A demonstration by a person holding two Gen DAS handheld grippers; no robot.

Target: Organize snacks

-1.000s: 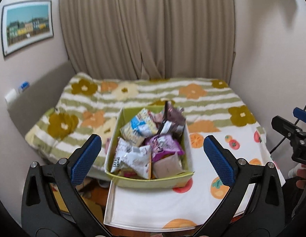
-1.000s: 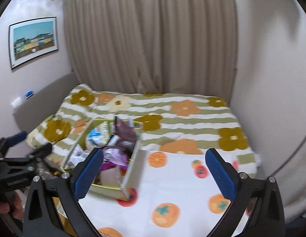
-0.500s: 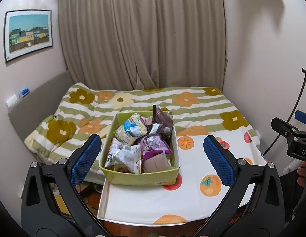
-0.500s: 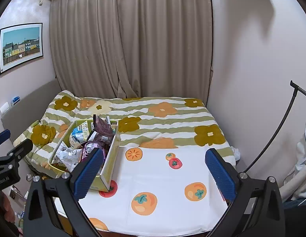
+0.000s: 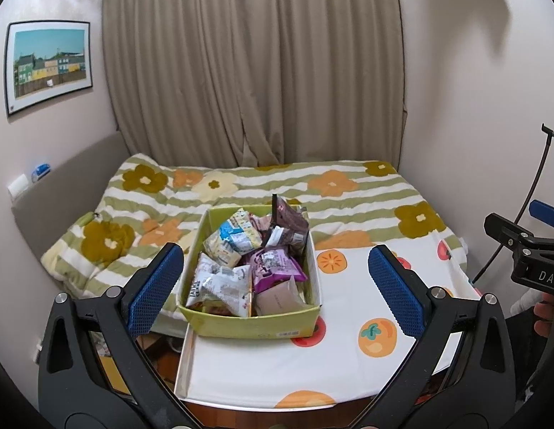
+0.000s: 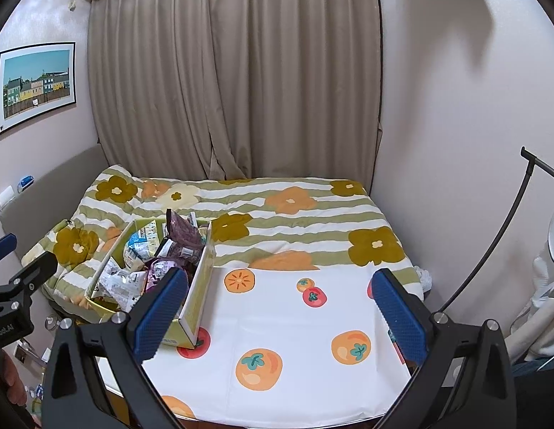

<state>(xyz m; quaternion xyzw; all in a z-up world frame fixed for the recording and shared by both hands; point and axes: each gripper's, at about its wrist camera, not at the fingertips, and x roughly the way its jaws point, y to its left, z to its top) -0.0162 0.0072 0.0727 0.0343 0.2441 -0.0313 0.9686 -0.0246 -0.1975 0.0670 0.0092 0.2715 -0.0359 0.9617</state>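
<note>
snacks (image 5: pixel 241 254) lie heaped in a yellow-green box (image 5: pixel 255 325), which stands at the left edge of a white cloth with fruit prints (image 5: pixel 348 357), near the near-left corner of the table (image 5: pixel 184 375). in the box a purple packet (image 5: pixel 273 268) lies in the middle, a dark brown packet (image 5: pixel 289 223) stands up at the far end, a blue and white packet (image 5: pixel 234 237) is at the far left, a silver packet (image 5: pixel 219 286) is at the near left, and a pale pink packet (image 5: pixel 277 298) is at the near right. behind the table is a bed with a striped flower blanket (image 5: pixel 259 186). the left gripper (image 5: pixel 273 286) hangs above the near edge of the table with its jaws wide, the box seen between its blue pads (image 5: pixel 153 287), and it holds nothing. the right gripper (image 6: pixel 280 314) hangs to the right of the box over the bare cloth, its jaws also wide and holding nothing; its left pad (image 6: pixel 161 316) covers the near right corner of the box in the right wrist view.
</note>
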